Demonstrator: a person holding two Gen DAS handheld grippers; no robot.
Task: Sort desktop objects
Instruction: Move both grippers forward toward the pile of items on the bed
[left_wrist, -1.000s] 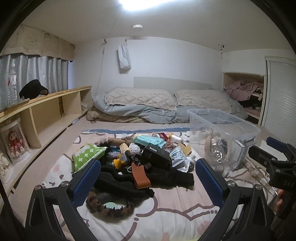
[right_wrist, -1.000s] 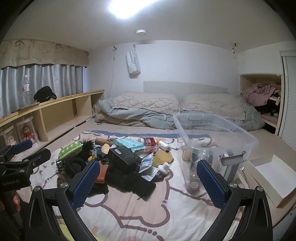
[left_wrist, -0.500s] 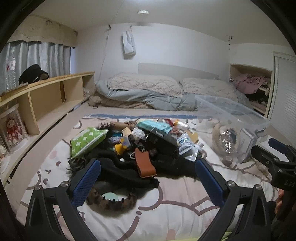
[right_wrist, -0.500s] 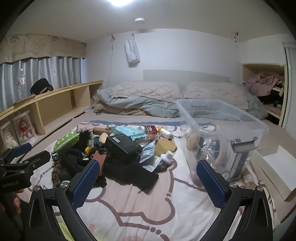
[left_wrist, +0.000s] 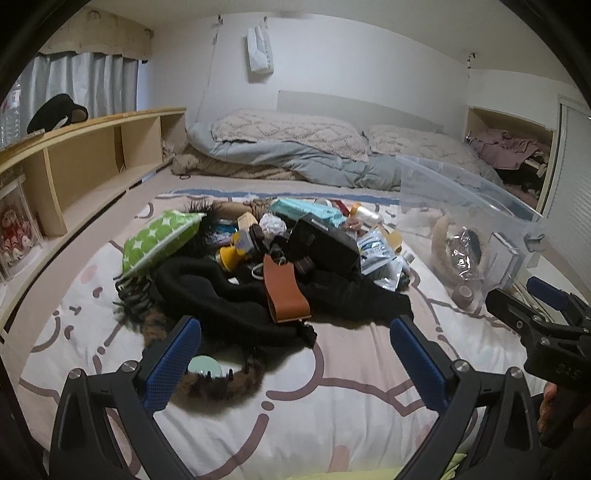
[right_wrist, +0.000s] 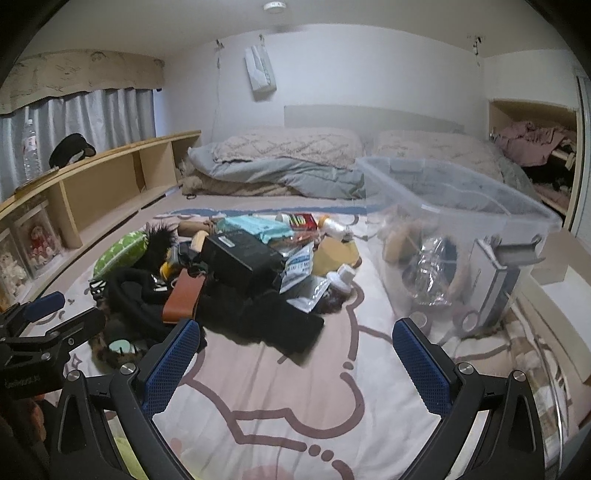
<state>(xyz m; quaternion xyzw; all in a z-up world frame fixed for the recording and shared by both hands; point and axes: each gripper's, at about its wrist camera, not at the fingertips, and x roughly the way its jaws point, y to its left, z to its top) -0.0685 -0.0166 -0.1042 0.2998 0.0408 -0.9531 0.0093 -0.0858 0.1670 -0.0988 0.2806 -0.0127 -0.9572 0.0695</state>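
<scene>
On the bed's patterned blanket (left_wrist: 332, 398) a heap of small objects lies spread, with a clear plastic bin (right_wrist: 461, 206) standing just beside it on the right, already holding a few things. Both grippers hover short of the heap: the left gripper (left_wrist: 295, 354) with its blue pads spread wide and nothing between them, the right gripper (right_wrist: 295, 354) likewise released and empty.

Nearest the left gripper lies a furry brown hair hoop (left_wrist: 218, 380) curled around a pale green disc (left_wrist: 204, 365). Behind them a black knit garment (left_wrist: 221, 299) sprawls across the front of the heap, with a tan leather strap (left_wrist: 284, 291) draped over it. Further back sit a black box (left_wrist: 325, 243), a green dotted pouch (left_wrist: 159, 236), a teal packet (left_wrist: 310, 212) and a foil sachet (left_wrist: 376, 251).

The knit should be soft and limp, so a pinch on a bunched fold would likely lift it, though it may drag the strap and neighbours along. The strap looks flexible but firmer, best taken across its width near the middle. The box appears rigid and possibly the heaviest item; its narrow sides give the pads flat faces. The sachet seems light and slick, best gripped by an edge.
</scene>
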